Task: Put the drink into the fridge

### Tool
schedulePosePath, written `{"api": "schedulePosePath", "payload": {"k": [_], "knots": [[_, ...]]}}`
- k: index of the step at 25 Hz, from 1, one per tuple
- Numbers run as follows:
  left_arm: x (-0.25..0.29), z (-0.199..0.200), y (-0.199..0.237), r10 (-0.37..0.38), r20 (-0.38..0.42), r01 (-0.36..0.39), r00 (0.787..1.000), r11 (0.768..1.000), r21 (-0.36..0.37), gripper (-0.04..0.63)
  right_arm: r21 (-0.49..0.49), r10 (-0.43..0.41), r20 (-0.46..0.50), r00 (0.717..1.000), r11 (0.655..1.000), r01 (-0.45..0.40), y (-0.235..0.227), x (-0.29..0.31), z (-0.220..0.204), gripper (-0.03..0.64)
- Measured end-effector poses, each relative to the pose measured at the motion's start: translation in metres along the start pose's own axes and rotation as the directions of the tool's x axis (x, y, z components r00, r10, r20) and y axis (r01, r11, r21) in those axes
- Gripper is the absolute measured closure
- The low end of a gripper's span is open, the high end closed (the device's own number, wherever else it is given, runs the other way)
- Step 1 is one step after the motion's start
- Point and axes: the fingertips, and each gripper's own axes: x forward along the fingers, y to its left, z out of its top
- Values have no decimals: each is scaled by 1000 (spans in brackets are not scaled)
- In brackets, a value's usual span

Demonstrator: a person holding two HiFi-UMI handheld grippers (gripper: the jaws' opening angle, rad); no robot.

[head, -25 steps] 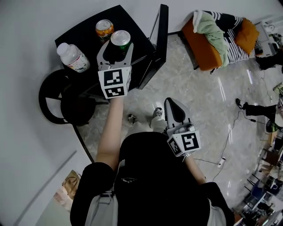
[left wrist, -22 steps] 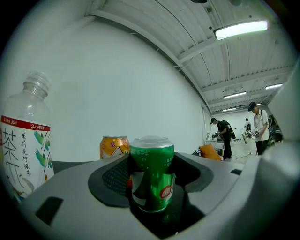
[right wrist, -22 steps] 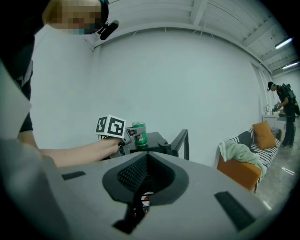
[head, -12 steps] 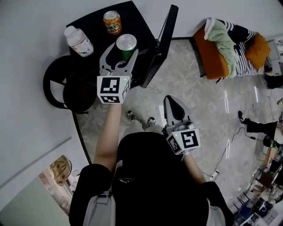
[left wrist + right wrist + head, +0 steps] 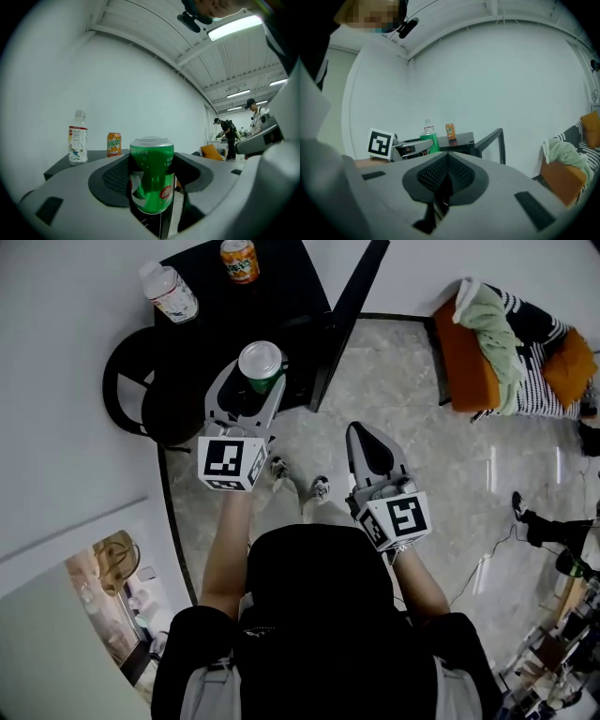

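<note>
Clamping the upright green can (image 5: pixel 260 360) in its fingers, the left gripper (image 5: pixel 251 382) hangs near the fridge (image 5: pixel 277 292), which bears a bottle (image 5: pixel 169 292) and an orange can (image 5: pixel 240 259); the right gripper (image 5: pixel 364 432) has its fingers together.

Fridge door (image 5: pixel 349 320) stands open — floor (image 5: pixel 412 381) beside it free; bottle (image 5: pixel 169 292) and orange can (image 5: pixel 240 259) occupy the top.

The head view looks steeply down from above the person. Each gripper view sits close behind its own jaws, looking level. All three show the small orange metal can (image 5: pixel 240 261), top left in the head view.
</note>
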Motion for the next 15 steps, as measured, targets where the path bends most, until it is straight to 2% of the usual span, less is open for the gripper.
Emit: {"api": "schedulePosePath", "payload": {"k": [3, 7, 15], "knots": [[-23, -11, -3, 52, 11, -51, 999, 999, -16, 301, -10, 44, 1, 999, 999, -44, 0, 3, -4, 603], [-48, -31, -5, 82, -4, -82, 997, 996, -45, 301, -21, 84, -5, 996, 996, -84, 1, 7, -19, 603], [-55, -93, 10, 84, -63, -91, 994, 990, -108, 301, 7, 42, -39, 998, 999, -41, -8, 26, -57, 603]]}}
